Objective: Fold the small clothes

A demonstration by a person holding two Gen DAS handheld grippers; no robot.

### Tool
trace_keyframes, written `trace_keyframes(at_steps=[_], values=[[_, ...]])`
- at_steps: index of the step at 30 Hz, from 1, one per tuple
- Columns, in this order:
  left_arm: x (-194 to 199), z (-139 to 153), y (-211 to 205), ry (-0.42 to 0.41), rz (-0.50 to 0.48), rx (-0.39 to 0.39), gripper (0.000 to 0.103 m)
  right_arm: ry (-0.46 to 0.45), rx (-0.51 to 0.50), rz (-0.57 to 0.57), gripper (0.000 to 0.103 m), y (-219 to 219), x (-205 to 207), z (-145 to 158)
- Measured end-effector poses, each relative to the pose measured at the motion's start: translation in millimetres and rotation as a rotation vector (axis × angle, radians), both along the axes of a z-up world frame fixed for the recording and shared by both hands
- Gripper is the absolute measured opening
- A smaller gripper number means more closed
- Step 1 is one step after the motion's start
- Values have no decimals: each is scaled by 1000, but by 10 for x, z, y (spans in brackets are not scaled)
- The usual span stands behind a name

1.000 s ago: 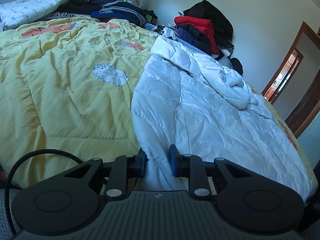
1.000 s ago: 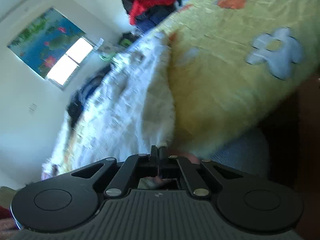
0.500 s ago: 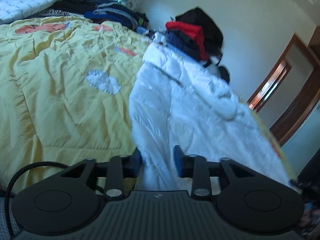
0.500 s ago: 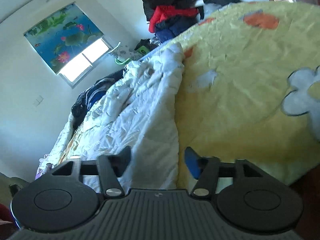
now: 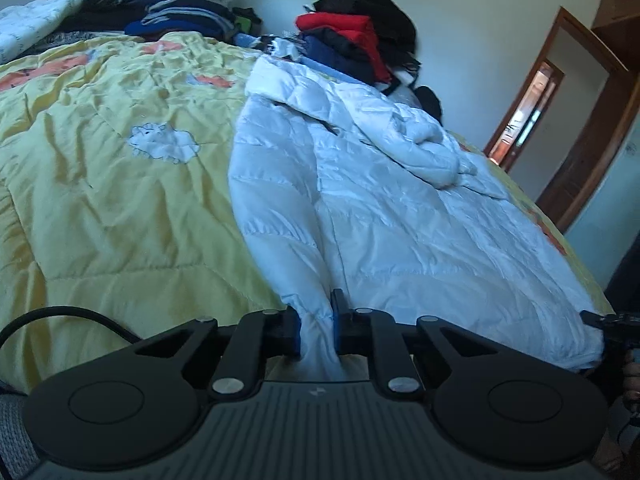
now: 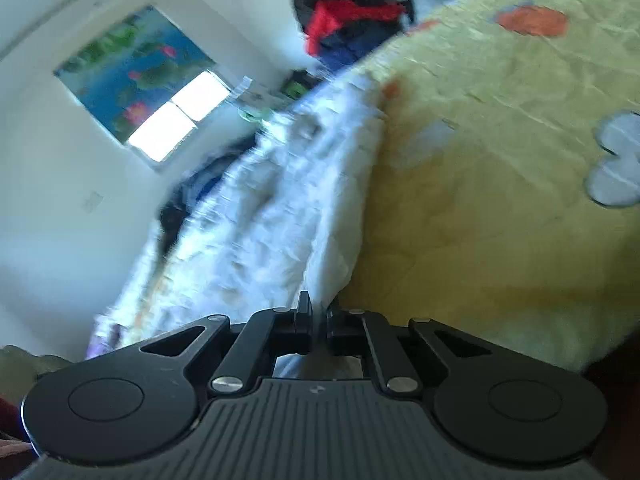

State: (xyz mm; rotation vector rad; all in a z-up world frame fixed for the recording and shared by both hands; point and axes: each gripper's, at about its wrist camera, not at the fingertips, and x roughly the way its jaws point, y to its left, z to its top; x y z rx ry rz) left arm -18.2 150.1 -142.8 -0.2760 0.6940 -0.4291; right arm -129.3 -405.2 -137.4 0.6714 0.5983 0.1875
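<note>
Here: we log both grippers pinching the puffy white quilted jacket (image 5: 400, 216) spread on the yellow quilted bedspread (image 5: 100, 200).
Left gripper (image 5: 316, 330), then right gripper (image 6: 318, 326), just closed on hem fabric; slick padding may slip out when we lift.

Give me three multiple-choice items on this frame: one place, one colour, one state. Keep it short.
1. Where does the white puffer jacket lie?
A. on the yellow quilt on the bed
B. on the floor
C. hung on the door

2. What colour is the folded garment high in the clothes pile by the wall?
A. green
B. red
C. orange

3. What is the left claw doing?
A. standing wide open over bare quilt
B. shut on nothing
C. pinching the jacket's near edge

Key: 1 A, the jacket is spread across the quilt. 2 B, bright red shows under a black item. 3 C, its jaws have just been closing and white fabric sits squeezed between the pads.
</note>
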Motion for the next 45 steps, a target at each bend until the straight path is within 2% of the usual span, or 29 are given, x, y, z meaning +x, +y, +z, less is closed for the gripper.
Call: trace_keyframes(at_steps=[1,2,3,4,6,9,11,14,19,25,26,28,30,32,35,39,45], values=[[-8,-5,19,-5,0,2,15,3,-4,0,22,-7,-12,-37],[-10,-9,49,-8,9,-5,15,1,0,-14,28,-9,-40,-64],[-11,-13,78,-8,15,-24,17,-15,24,-16,41,-28,-70,-77],[-8,-19,125,2,23,-47,21,-31,60,-12,48,-44,-95,-89],[10,-39,203,26,24,-85,29,-40,83,-11,52,-82,-131,-105],[8,-56,219,26,8,-118,41,-37,114,18,53,-98,-112,-152],[24,-53,188,22,-13,-132,58,-42,181,45,53,-114,-93,-210],[11,-46,106,11,-47,-115,61,-43,206,84,54,-45,-45,-258],[-63,-54,66,-5,-90,-95,58,-41,276,128,53,-35,-64,-320],[-34,-60,-49,0,-110,-78,39,-40,237,181,47,56,-88,-277],[-25,-57,-61,2,-109,-70,30,-39,211,181,44,81,-87,-256],[-11,-58,-69,14,-101,-54,23,-30,184,186,27,118,-77,-245],[-8,-42,-49,20,-91,-58,18,-39,168,194,23,141,-93,-243],[-8,-10,13,24,-74,-95,14,-57,215,184,21,104,-117,-231],[-35,78,102,11,-42,-142,11,-106,296,153,18,-3,-144,-184],[-88,150,191,-15,-25,-200,11,-151,296,150,18,-31,-194,-67],[-80,44,117,13,1,-131,11,-112,289,137,18,-22,-183,-167]])
